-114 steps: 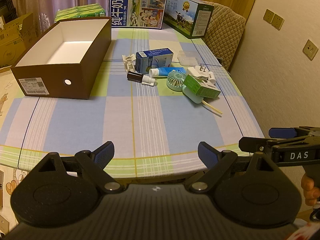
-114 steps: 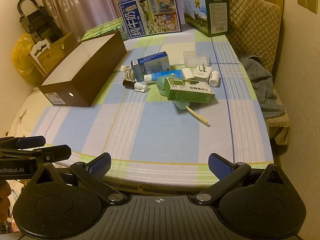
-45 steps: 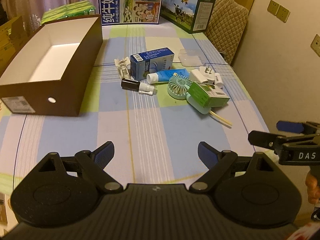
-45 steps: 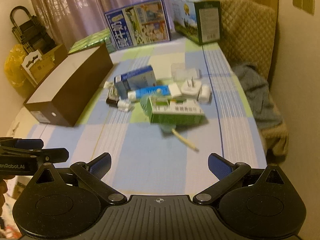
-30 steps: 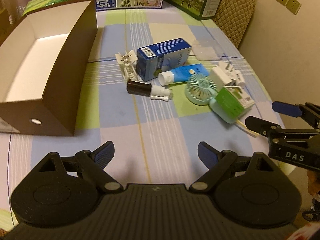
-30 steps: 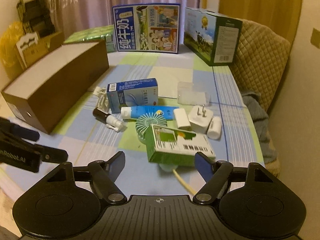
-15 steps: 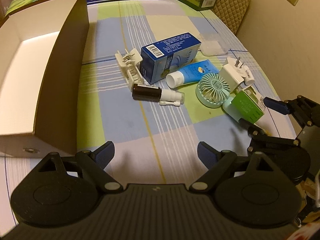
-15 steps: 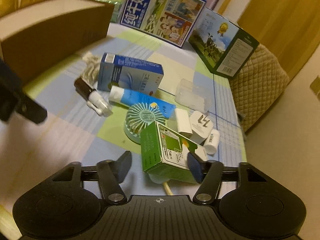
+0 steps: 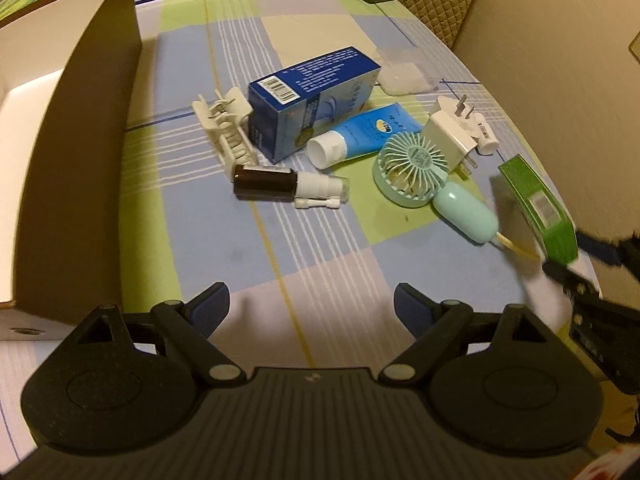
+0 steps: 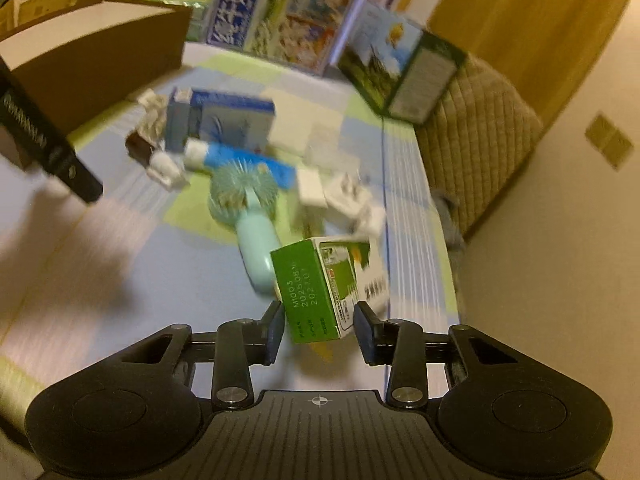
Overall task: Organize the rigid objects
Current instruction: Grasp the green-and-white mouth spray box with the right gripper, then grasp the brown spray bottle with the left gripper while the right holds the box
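Note:
My right gripper (image 10: 319, 330) has its jaws closed in around the near end of a green carton (image 10: 326, 288), which also shows in the left wrist view (image 9: 538, 210) at the table's right edge. A mint hand fan (image 9: 416, 174), a blue tube (image 9: 360, 136), a blue box (image 9: 312, 96), a brown bottle (image 9: 266, 187), a white clip (image 9: 226, 132) and a white plug adapter (image 9: 454, 132) lie in a cluster. My left gripper (image 9: 310, 312) is open and empty, short of the cluster.
An open brown cardboard box (image 9: 72, 152) with a white inside stands at the left. Large milk cartons (image 10: 288, 16) stand at the table's far end. A clear plastic case (image 9: 404, 76) lies beyond the cluster. A padded chair (image 10: 476, 140) is at the right.
My right gripper has narrowed onto the green carton and drawn it off the fan toward the table's right edge. My left gripper has moved a little closer to the cluster.

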The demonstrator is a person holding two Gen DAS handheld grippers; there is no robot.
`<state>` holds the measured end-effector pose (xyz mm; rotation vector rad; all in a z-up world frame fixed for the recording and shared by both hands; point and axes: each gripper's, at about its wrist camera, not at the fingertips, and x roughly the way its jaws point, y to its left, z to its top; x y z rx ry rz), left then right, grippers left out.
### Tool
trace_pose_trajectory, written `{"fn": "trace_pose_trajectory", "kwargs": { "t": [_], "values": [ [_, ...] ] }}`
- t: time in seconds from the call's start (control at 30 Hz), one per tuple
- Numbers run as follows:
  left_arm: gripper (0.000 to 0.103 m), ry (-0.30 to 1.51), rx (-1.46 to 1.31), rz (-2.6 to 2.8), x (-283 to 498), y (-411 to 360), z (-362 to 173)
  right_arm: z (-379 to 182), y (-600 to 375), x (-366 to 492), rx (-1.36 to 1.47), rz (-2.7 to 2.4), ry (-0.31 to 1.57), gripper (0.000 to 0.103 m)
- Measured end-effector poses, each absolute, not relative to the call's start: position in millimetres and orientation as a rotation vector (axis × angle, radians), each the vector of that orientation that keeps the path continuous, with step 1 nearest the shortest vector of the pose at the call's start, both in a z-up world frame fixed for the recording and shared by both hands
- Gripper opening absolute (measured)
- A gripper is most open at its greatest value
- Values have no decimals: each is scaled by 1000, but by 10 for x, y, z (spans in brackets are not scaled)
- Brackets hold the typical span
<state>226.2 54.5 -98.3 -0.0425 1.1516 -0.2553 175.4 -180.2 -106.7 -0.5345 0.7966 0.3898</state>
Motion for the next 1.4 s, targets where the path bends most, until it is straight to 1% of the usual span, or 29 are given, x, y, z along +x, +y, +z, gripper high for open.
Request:
{"fn": "trace_pose_trajectory", "kwargs": {
  "t": [0.13,0.27,0.3,0.4,0.43,0.47,0.57,0.67,0.87,1.0,1.07,1.2,1.3,1.4],
  "values": [
    [87,1146,-61,-233,2284,497,-1011,-1109,-2094,1824,-432,362,917,35],
    [87,1135,-76,-201,2297,458,-1008,-1017,-2380,1899,-287,351,998,38],
    [86,1133,-79,-196,2298,454,-1004,-963,-2442,1926,-221,360,1009,42],
    [86,1132,-87,-177,2300,436,-1010,-857,-2529,2055,-41,364,1021,57],
    [86,1135,-90,-169,2301,430,-1015,-850,-2530,2110,8,358,1027,60],
    [86,1136,-93,-163,2298,425,-1018,-862,-2525,2181,57,348,1034,61],
    [86,1136,-94,-146,2284,417,-1018,-925,-2488,2404,157,285,1073,61],
    [86,1129,-96,-125,2301,435,-1004,-962,-2443,2578,189,256,1088,61],
    [86,1091,-79,-114,2398,443,-924,-1095,-2336,2821,125,204,1123,61],
    [86,1063,-63,-126,2504,436,-868,-1187,-2366,2896,151,211,1166,61],
    [86,1056,-53,-134,2556,430,-864,-1193,-2353,2907,148,226,1167,54],
    [85,1068,-87,-102,2648,447,-937,-1136,-2338,2920,87,239,1138,54],
    [85,1075,-135,-63,2726,445,-1022,-1095,-2405,2965,86,243,1137,53],
    [85,1070,-126,-45,2805,390,-1121,-1065,-2488,3030,91,238,1134,53]
  ]
}}
